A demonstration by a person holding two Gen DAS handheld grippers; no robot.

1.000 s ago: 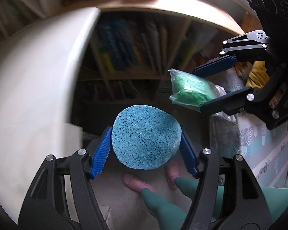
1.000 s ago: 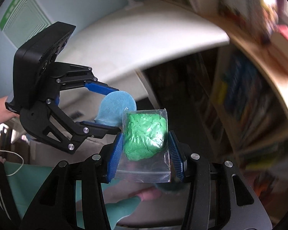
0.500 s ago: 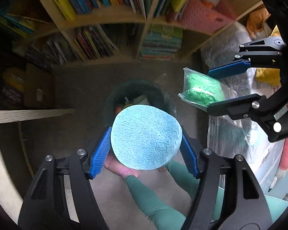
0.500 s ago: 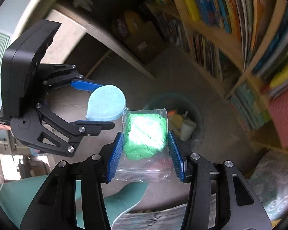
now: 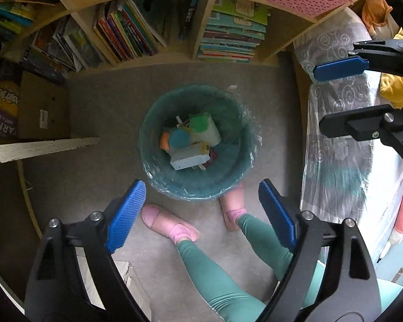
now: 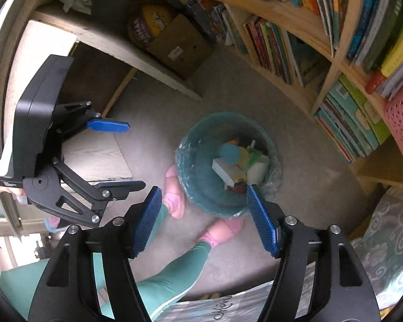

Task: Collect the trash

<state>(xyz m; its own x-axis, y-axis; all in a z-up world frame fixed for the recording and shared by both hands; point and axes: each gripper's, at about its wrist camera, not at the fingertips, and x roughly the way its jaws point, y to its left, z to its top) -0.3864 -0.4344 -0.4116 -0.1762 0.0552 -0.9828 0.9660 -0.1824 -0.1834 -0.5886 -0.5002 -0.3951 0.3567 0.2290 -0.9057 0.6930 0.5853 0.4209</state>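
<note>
A teal trash bin (image 5: 158, 171) with a plastic liner stands on the grey floor below both grippers; it also shows in the right wrist view (image 6: 190, 185). Inside lie the round blue sponge (image 5: 179, 138), the green bag (image 5: 200, 124) and other trash; the sponge (image 6: 229, 153) shows in the right wrist view too. My left gripper (image 5: 201, 212) is open and empty above the bin's near rim. My right gripper (image 6: 205, 220) is open and empty above the bin; it shows at the right of the left wrist view (image 5: 338, 99).
A wooden bookshelf (image 5: 190, 40) full of books stands behind the bin. A cardboard box (image 5: 40, 107) sits at the left under a table edge (image 5: 40, 147). The person's pink slippers (image 5: 169, 225) and green legs stand beside the bin. A patterned bed (image 5: 335, 123) is at the right.
Both grippers have opened. The blue sponge and the green bag have left the jaws and now lie in the bin.
</note>
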